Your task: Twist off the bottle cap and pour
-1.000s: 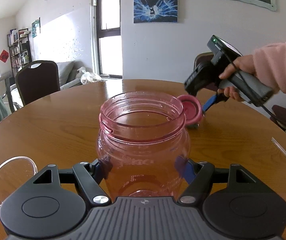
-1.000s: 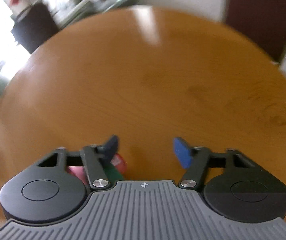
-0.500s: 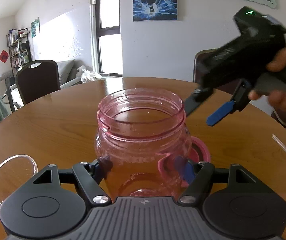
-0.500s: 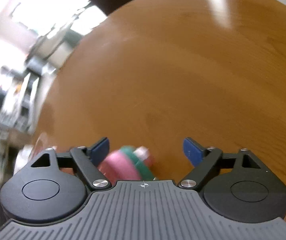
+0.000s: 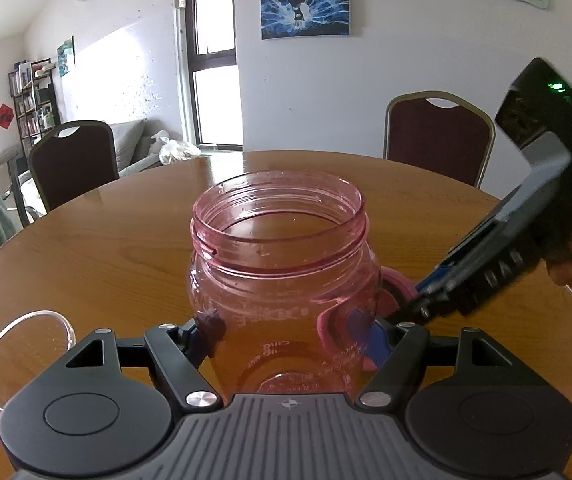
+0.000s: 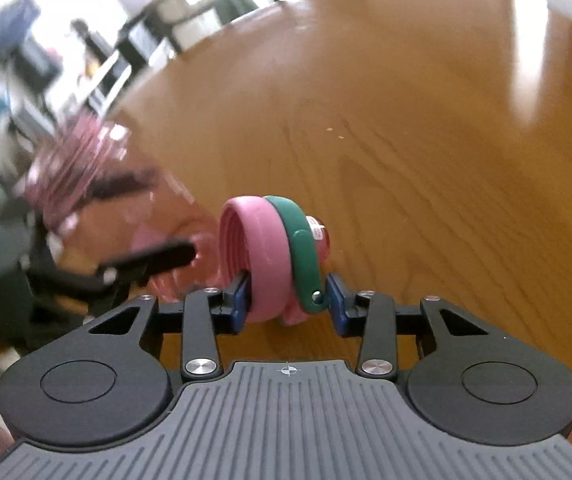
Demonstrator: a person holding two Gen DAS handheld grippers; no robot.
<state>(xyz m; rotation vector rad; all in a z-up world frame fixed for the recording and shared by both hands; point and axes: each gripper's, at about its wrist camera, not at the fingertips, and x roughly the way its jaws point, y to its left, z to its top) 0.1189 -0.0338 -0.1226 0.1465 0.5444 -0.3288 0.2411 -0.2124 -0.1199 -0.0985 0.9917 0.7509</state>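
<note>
On the round wooden counter point(image 5: 98, 248), at far left lies one clear plastic ring point(image 5: 26, 354), and next to it the left hand-held gripper point(image 5: 286, 332) is clamped on the one pink bottle point(image 5: 282, 272), likely to steady it upright with its threaded mouth open. At the bottle's right, the right hand-held gripper point(image 6: 289, 300) pinches the single pink cap point(image 6: 256, 252) by its edges, green loop point(image 6: 301, 248) attached, seemingly so the unscrewed lid stays clear for pouring.
</note>
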